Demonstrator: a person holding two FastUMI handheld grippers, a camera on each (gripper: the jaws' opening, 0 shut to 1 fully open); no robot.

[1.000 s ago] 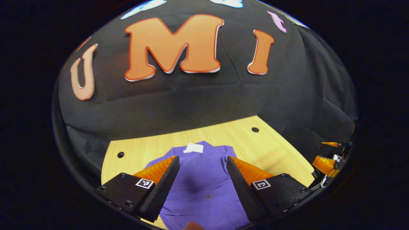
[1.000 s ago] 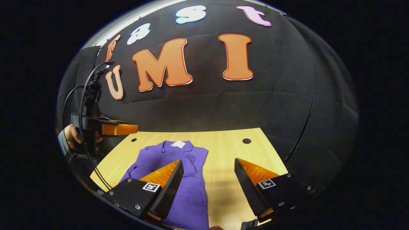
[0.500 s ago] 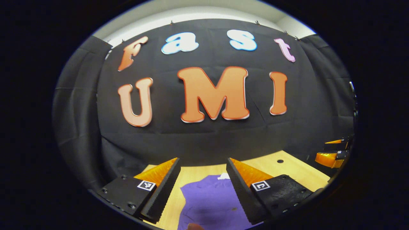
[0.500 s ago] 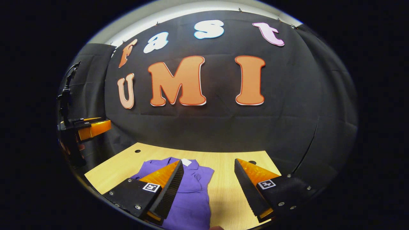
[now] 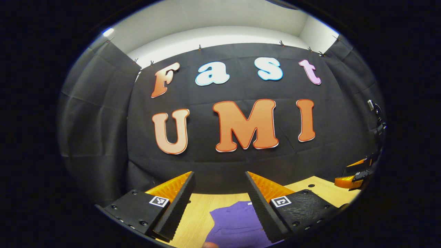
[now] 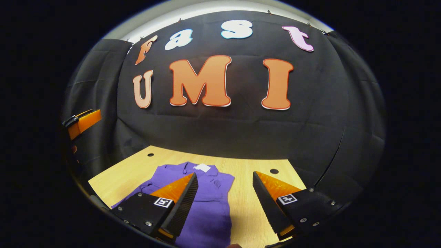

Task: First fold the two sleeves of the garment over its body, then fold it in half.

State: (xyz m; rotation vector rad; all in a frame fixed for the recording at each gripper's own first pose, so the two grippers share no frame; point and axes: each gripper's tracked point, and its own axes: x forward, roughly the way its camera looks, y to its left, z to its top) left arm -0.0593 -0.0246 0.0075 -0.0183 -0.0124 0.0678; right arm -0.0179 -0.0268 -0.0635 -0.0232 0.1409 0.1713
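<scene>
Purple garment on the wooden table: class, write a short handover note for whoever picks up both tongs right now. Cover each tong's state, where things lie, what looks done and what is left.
Left tongs: open, empty, raised and aimed mostly at the booth wall, with the garment below.
Right tongs: open, empty, above the garment's right edge.
Purple garment: lies flat on the wooden table, collar with its white label toward the wall.
Done: the body shows as a narrow strip with no sleeves sticking out, so both sleeves look folded in.
Left: fold it in half; the near hem is hidden, so check it first.

Each tool has screwed housings bearing square coded markers.
</scene>
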